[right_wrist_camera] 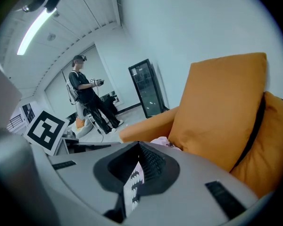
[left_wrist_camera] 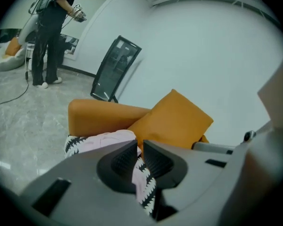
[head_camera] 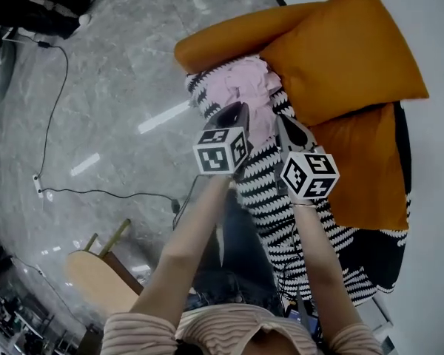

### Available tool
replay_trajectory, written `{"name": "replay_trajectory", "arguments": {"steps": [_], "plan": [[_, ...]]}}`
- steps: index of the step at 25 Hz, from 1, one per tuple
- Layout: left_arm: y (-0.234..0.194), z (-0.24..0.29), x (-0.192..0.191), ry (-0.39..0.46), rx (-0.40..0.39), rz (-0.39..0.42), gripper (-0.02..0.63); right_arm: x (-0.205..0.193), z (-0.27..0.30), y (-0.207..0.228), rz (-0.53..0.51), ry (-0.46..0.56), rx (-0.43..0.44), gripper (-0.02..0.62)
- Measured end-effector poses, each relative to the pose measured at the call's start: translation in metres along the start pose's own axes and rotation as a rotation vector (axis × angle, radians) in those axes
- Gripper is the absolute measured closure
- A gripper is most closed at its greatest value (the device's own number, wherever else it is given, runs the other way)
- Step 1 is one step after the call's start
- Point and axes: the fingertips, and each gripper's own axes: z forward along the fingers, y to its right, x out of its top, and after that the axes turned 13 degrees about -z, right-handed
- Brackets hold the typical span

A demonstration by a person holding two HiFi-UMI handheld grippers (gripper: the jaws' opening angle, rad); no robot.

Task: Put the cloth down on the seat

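Observation:
A black-and-white zigzag cloth (head_camera: 270, 180) with a pink part (head_camera: 240, 87) is draped over the front of the orange seat (head_camera: 370, 176). It runs from the seat's arm down toward my lap. My left gripper (head_camera: 233, 113) is over the pink part, and its jaws are nearly together on a fold of cloth (left_wrist_camera: 144, 185) that hangs between the pads. Close to its right, my right gripper (head_camera: 283, 124) is shut on a strip of the same cloth (right_wrist_camera: 132, 185). An orange cushion (head_camera: 348, 50) leans against the seat back behind both grippers.
The seat's rounded orange arm (head_camera: 229, 35) lies beyond the cloth. On the grey marble floor to the left are a wooden stool (head_camera: 96, 268) and a black cable (head_camera: 96, 192). A person in dark clothes (left_wrist_camera: 49, 32) stands far off, near a black-framed panel (left_wrist_camera: 115, 67) that leans on the wall.

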Motion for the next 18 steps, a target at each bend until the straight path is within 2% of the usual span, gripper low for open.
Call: {"name": "replay_trajectory", "arguments": {"steps": [5, 11, 18], "plan": [[0.016, -0.042, 0.015, 0.023, -0.06, 0.069, 0.592, 0.013, -0.026, -0.024, -0.005, 0.049, 0.001, 0.588], [0.044, -0.096, 0.03, 0.057, -0.136, 0.173, 0.594, 0.033, -0.059, -0.058, -0.013, 0.114, 0.005, 0.588], [0.075, -0.146, 0.036, 0.1, -0.203, 0.253, 0.594, 0.053, -0.104, -0.079, -0.015, 0.201, -0.029, 0.588]]}}
